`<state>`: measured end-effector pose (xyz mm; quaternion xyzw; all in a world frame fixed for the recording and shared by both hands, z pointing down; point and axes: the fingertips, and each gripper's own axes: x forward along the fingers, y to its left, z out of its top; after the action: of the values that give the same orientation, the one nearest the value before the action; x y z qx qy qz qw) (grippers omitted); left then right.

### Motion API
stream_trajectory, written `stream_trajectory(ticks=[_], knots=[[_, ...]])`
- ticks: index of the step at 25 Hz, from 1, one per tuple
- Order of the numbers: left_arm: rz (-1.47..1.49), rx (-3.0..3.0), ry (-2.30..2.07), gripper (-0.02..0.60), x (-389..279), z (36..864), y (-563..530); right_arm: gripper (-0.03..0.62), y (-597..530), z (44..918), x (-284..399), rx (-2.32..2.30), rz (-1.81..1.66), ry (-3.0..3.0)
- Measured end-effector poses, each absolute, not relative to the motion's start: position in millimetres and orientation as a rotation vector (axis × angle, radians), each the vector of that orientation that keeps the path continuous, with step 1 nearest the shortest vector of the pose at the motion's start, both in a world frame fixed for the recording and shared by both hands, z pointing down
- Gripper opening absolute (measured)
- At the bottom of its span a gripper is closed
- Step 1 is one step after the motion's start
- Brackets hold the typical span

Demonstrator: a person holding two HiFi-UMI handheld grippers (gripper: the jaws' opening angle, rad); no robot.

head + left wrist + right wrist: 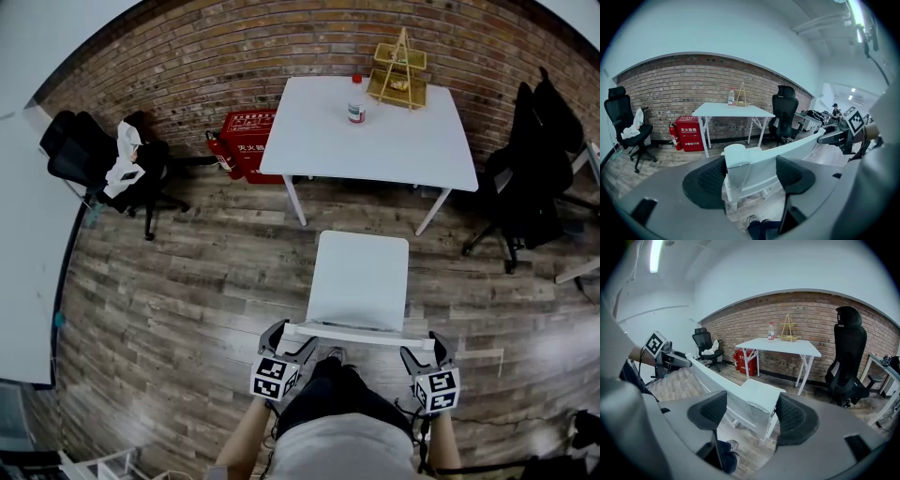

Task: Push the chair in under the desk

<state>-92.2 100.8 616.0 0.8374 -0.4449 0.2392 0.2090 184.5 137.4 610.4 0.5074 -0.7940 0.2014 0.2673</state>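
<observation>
1. Chair (361, 279), white, is held by its top rail. The left gripper (289, 336) has its jaws clamped on the rail's left corner. The right gripper (424, 352) has its jaws clamped on the right corner. In each gripper view the pads sit against the frame.
2. The chair stands on the wooden floor just in front of the person. Its seat points away, with the front edge near the desk (375, 141) but not yet under it.
3. The desk lies straight ahead of both grippers, along the chair's back-to-front line. Both hands are equally near it. I judge an even forward push would send the seat between the desk's white legs, while a lopsided one could slew it toward a leg.
4. A bottle (356, 99) and a wire rack (398, 70) stand on the desk toward its far edge.
</observation>
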Motion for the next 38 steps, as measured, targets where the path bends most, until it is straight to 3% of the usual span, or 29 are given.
stream_trajectory(ticks=[38], knots=[[0.633,2.372,-1.222,0.334,-87.4,615.2,14.8,0.331,59.3,614.3,189.9,1.429,0.556,-2.123]])
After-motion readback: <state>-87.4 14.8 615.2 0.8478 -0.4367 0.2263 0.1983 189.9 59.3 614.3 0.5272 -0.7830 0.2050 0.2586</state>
